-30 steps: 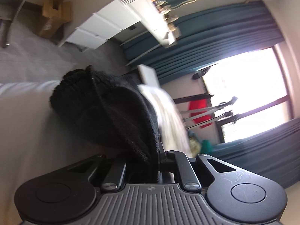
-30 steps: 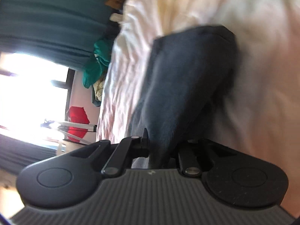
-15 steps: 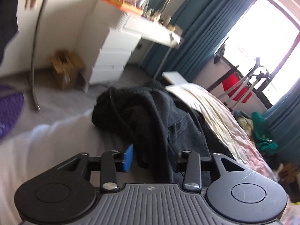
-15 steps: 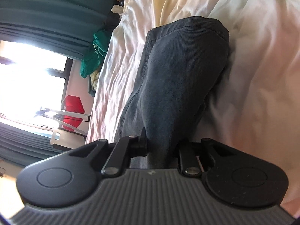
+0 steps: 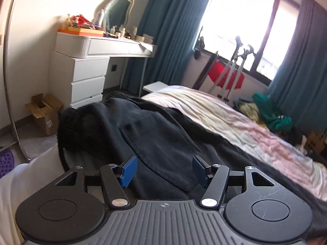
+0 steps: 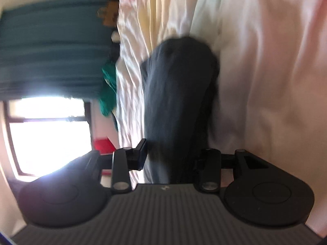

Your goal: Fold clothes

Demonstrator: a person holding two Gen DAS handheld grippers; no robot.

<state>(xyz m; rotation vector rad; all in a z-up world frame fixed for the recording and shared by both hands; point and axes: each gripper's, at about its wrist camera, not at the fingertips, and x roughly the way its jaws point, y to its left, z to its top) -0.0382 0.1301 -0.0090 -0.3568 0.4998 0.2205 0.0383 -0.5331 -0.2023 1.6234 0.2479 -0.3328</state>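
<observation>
Dark trousers (image 5: 155,134) lie on the bed (image 5: 235,120), with the ribbed waistband at the far left and a back pocket facing up. My left gripper (image 5: 162,169) is open just above the pocket area and holds nothing. In the blurred right wrist view, a trouser leg (image 6: 177,94) stretches away over the pale sheet (image 6: 265,61). My right gripper (image 6: 170,159) is open, with the fabric lying loose between its spread fingers.
A white dresser (image 5: 85,69) with a mirror stands at the far left wall. A cardboard box (image 5: 45,116) sits on the floor beside it. Teal curtains (image 5: 169,30) frame a bright window. A pile of clothes (image 5: 271,114) lies beyond the bed's right side.
Both grippers have opened and let go of the trousers. The left gripper has levelled out and the trousers now lie flat on the bed. The right view has swung and blurred.
</observation>
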